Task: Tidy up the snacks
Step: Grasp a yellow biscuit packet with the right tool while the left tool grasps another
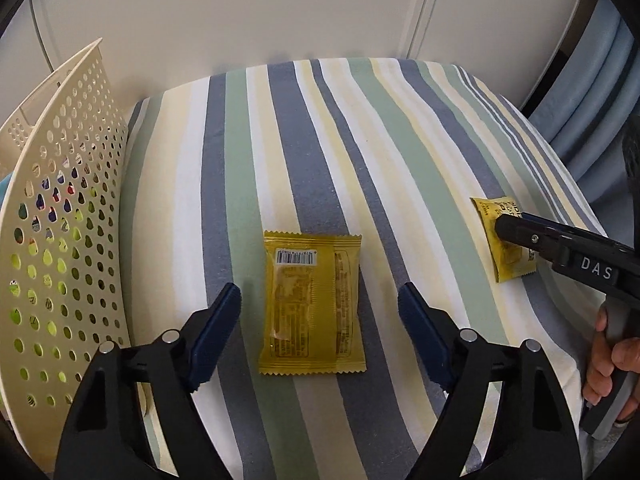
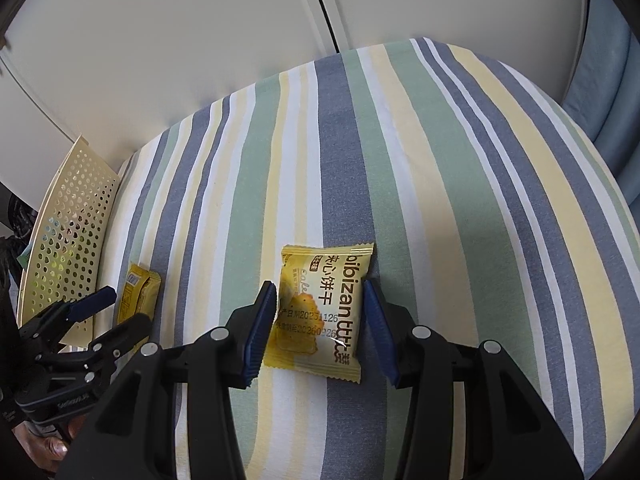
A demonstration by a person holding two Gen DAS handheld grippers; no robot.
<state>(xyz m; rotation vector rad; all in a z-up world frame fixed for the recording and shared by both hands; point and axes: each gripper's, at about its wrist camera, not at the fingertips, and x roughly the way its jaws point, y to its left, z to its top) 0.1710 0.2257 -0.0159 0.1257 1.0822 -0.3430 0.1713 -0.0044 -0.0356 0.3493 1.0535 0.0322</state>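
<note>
A flat yellow foil snack packet with a barcode (image 1: 312,300) was seen in the centre of the frame, lying on the striped cloth-covered surface (image 1: 360,152). The left gripper (image 1: 320,308) was held open around it, not touching. The right gripper (image 2: 320,320) was open beside a second yellow biscuit packet (image 2: 320,312). A cream perforated plastic basket (image 1: 68,200) stood at the left edge.

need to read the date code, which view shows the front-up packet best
Right wrist: the front-up packet lies between the open right gripper, print readable. Left wrist shows it small, edge-on, partly behind that gripper.
</note>
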